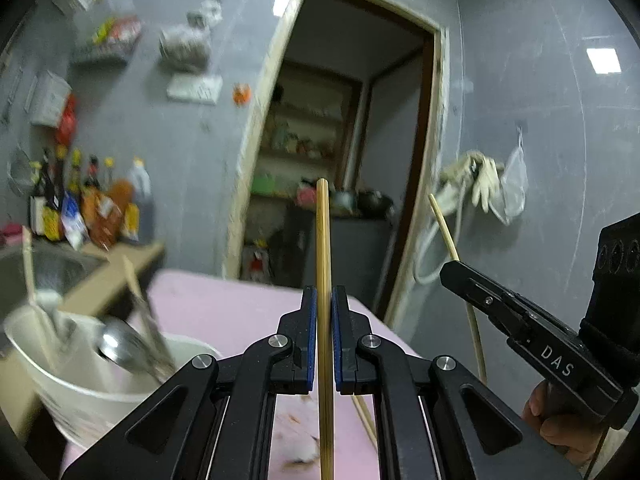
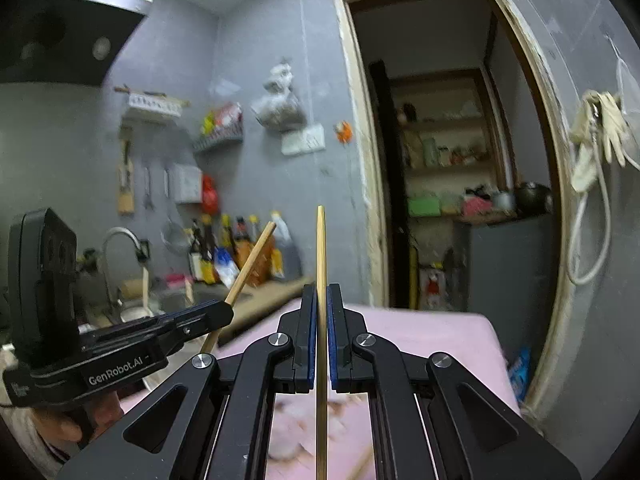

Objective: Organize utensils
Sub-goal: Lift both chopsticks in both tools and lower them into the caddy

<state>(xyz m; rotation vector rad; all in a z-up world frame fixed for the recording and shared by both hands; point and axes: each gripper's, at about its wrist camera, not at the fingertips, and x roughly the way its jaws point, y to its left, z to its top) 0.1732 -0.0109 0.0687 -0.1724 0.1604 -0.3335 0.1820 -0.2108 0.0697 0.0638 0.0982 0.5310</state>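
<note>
At the left, a white bucket (image 1: 80, 368) on the table (image 1: 240, 304) already holds a metal spoon (image 1: 124, 344) and other utensils. One chopstick (image 1: 324, 280) is pinched upright in the closed left gripper (image 1: 324, 336), and a second chopstick (image 2: 321, 264) is clamped likewise in the right gripper (image 2: 319, 336). Both are held above the table; it is judged that they remain to be placed in the bucket

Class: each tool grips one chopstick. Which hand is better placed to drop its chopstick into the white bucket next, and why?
Probably left. The white bucket sits just left of the left tool, which is shut on its chopstick. The right tool is farther over on the other side.
</note>
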